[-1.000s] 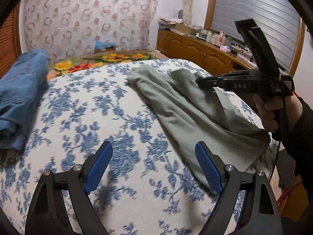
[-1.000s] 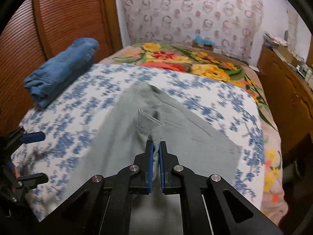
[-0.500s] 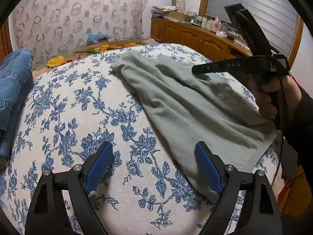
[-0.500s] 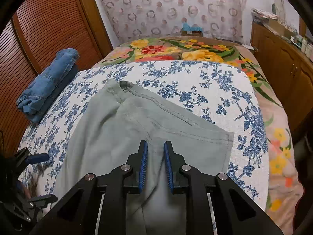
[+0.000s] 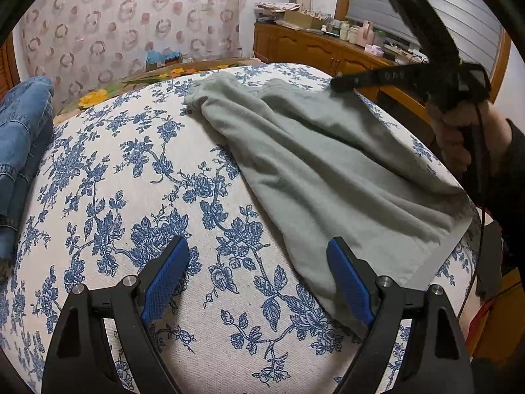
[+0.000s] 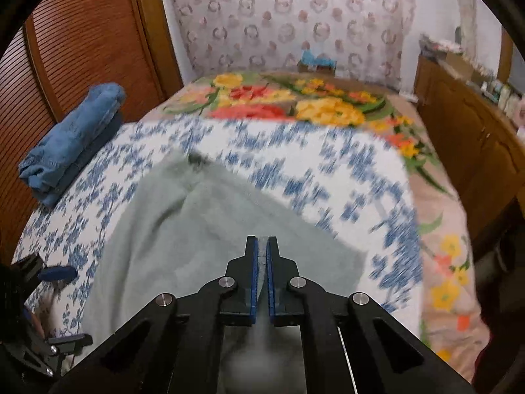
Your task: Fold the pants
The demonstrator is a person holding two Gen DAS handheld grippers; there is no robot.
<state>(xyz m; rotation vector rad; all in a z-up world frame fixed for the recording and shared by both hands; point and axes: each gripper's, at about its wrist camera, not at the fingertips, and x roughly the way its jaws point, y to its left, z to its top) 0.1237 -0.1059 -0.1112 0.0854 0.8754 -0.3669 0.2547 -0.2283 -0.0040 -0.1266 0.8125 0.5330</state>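
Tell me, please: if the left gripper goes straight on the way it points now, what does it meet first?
Probably the blue-flowered bed cover: the open left gripper points down at it. The grey-green pants edge lies beside its right finger.

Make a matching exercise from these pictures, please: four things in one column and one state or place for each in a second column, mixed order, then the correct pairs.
Things
1. grey-green pants
2. blue jeans
3. left hand-held gripper
4. right hand-held gripper

States or places
A. jaws wide open above the floral bedspread, holding nothing
B. folded up at the bed's edge, near the wooden louvred door
C. shut on a pinch of grey-green cloth
D. spread out on the bedspread, not yet folded small

Pairs: 1-D, 2-B, 3-A, 4-C
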